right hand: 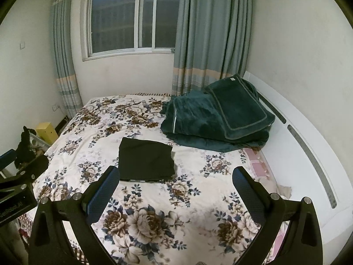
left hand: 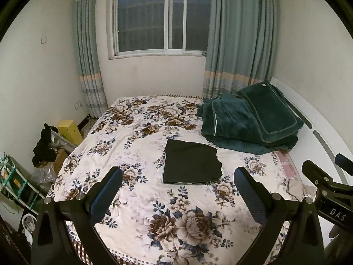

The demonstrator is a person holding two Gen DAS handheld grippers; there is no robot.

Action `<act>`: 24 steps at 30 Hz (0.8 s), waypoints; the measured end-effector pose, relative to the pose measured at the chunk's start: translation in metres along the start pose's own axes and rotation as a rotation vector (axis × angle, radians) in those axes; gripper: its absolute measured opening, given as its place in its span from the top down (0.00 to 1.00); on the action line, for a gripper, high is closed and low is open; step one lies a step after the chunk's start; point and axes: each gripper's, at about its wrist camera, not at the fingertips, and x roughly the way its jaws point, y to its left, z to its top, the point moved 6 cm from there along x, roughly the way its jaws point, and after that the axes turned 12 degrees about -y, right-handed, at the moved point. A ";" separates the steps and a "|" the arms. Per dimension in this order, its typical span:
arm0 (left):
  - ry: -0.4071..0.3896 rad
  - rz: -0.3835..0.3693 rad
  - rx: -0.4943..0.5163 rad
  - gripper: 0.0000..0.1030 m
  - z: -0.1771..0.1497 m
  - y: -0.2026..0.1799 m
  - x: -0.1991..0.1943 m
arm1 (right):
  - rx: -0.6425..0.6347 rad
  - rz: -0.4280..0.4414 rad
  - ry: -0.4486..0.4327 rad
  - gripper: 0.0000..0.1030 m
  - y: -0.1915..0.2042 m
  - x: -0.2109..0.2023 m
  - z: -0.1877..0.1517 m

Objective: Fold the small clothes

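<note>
A black garment (left hand: 191, 161) lies folded into a flat rectangle on the floral bedspread (left hand: 136, 137), near the middle of the bed. It also shows in the right wrist view (right hand: 145, 159). My left gripper (left hand: 178, 177) is open and empty, held above the bed on the near side of the garment. My right gripper (right hand: 176, 176) is open and empty too, at about the same height, with the garment just ahead of its left finger (right hand: 103, 190). The right gripper's body shows at the left wrist view's right edge (left hand: 326, 187).
A dark green blanket (left hand: 249, 123) is heaped at the bed's far right by the white headboard (left hand: 320, 141). Left of the bed stand a yellow box (left hand: 70, 130), dark clothes (left hand: 44, 145) and a cluttered shelf (left hand: 15, 181). Window and curtains lie behind.
</note>
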 end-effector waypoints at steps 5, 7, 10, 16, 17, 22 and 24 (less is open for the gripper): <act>-0.007 0.004 -0.001 0.00 0.005 -0.003 -0.007 | -0.004 -0.001 -0.003 0.00 0.001 0.000 0.000; -0.007 0.004 -0.003 0.00 0.006 -0.002 -0.007 | -0.002 -0.001 -0.002 0.00 0.001 0.000 -0.001; -0.008 0.003 -0.001 0.00 0.007 -0.003 -0.009 | -0.004 -0.001 -0.004 0.00 0.001 0.000 0.000; -0.008 0.012 -0.005 0.00 0.007 -0.001 -0.010 | -0.001 0.004 -0.003 0.00 0.001 0.000 -0.001; -0.009 0.014 -0.004 0.00 0.007 -0.001 -0.010 | -0.003 0.007 -0.003 0.00 0.002 0.000 -0.001; -0.011 0.013 -0.006 0.00 0.013 0.000 -0.010 | -0.004 0.011 -0.002 0.00 0.001 0.001 0.003; -0.011 0.014 -0.006 0.00 0.013 0.000 -0.010 | -0.006 0.013 -0.002 0.00 0.001 0.002 0.006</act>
